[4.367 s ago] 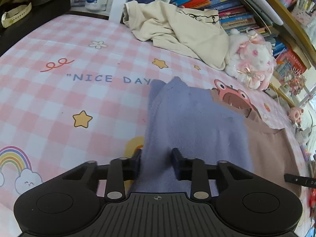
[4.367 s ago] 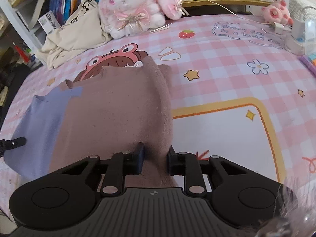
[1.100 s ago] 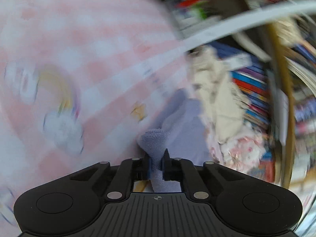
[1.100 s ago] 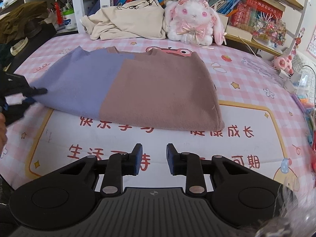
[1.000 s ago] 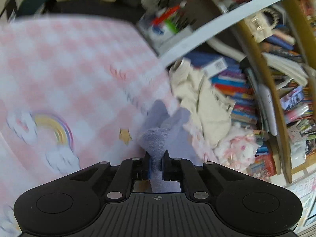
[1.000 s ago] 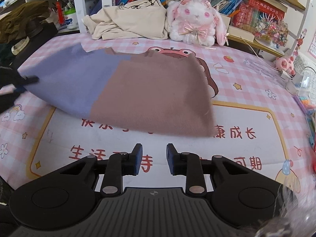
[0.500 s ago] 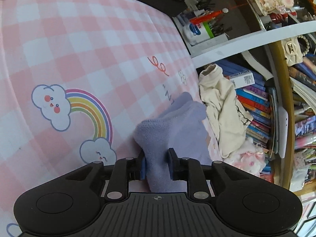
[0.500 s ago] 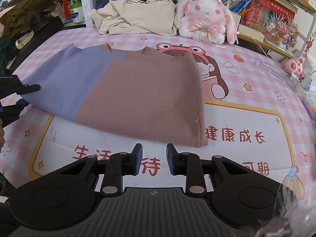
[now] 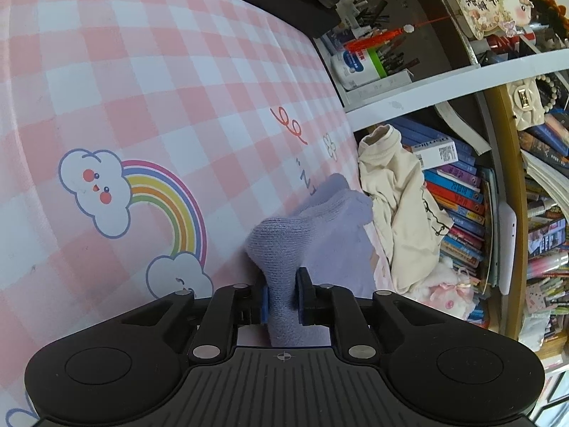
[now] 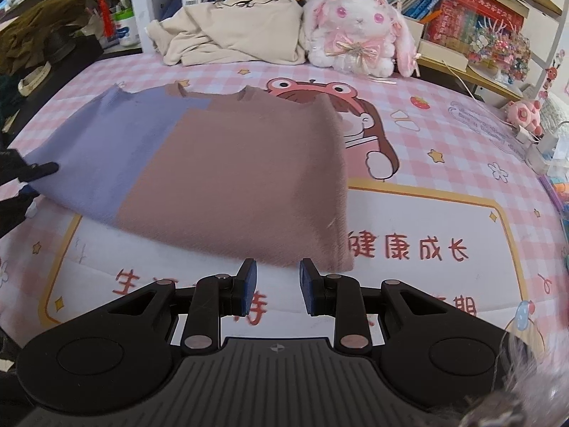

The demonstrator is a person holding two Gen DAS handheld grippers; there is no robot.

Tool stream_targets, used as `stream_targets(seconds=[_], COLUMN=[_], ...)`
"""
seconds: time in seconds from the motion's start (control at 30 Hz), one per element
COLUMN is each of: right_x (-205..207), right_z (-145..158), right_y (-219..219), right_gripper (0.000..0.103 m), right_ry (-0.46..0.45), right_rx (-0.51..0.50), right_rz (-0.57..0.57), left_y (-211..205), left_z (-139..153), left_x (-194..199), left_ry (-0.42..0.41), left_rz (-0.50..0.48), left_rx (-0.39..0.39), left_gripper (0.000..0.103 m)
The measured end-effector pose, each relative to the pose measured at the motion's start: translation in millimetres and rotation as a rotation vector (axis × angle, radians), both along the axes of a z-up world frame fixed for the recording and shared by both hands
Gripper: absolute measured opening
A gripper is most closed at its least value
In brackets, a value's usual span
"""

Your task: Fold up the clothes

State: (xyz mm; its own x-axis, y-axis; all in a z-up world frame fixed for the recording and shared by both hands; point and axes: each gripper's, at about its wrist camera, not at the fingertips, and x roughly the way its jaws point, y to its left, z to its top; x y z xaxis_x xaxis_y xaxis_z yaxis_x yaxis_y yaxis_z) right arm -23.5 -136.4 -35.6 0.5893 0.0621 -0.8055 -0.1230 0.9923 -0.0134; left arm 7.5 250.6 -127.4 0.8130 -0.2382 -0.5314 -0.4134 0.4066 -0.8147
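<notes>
A two-tone sweater (image 10: pixel 231 178), purple on the left and brown on the right, lies folded flat on the pink checked mat (image 10: pixel 426 213). My left gripper (image 9: pixel 282 295) is shut on the purple end (image 9: pixel 320 235), and the cloth bunches up between its pads. In the right wrist view that gripper (image 10: pixel 32 181) shows at the sweater's left edge. My right gripper (image 10: pixel 278 284) stands open just in front of the brown near hem, with nothing between its fingers.
A crumpled cream garment (image 10: pixel 242 32) and a pink plush rabbit (image 10: pixel 359 35) sit at the mat's far edge, against bookshelves. A small pink toy (image 10: pixel 524 114) and white chargers (image 10: pixel 533 142) lie at the right. Dark clutter (image 10: pixel 53 46) lies at the left.
The left gripper's fast swing has stopped, and it still holds the purple end. The sweater has slid a little towards the left. My right gripper has come closer to the near hem.
</notes>
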Motion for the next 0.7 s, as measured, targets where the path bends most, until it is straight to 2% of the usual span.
stream_targets(seconds=[0.3, 0.6, 0.63, 0.7], right_x=[26.4, 69.7, 75.5, 84.8], right_z=[-2.7, -16.1, -19.1, -26.7], right_y=[-35.6, -68.1, -70.9, -75.6], right_gripper=[0.026, 0.028, 0.026, 0.017], right_ry=[-0.04, -0.031, -0.019, 0.018], right_rx=[0.001, 0.096, 0.118, 0.169], right_rz=[0.038, 0.147, 0.161, 0.196], left_y=[-9.0, -27.9, -30.3, -34.7], left_z=[4.2, 20.6, 22.5, 26.7], left_x=[-0.5, 7.0, 8.2, 10.3], left_ry=[0.008, 0.062, 0.071, 0.093], left_rz=[0.023, 0.019, 0.019, 0.028], left_rx=[0.064, 0.243, 0.264, 0.293], left_gripper=[0.014, 0.013, 0.013, 0.011])
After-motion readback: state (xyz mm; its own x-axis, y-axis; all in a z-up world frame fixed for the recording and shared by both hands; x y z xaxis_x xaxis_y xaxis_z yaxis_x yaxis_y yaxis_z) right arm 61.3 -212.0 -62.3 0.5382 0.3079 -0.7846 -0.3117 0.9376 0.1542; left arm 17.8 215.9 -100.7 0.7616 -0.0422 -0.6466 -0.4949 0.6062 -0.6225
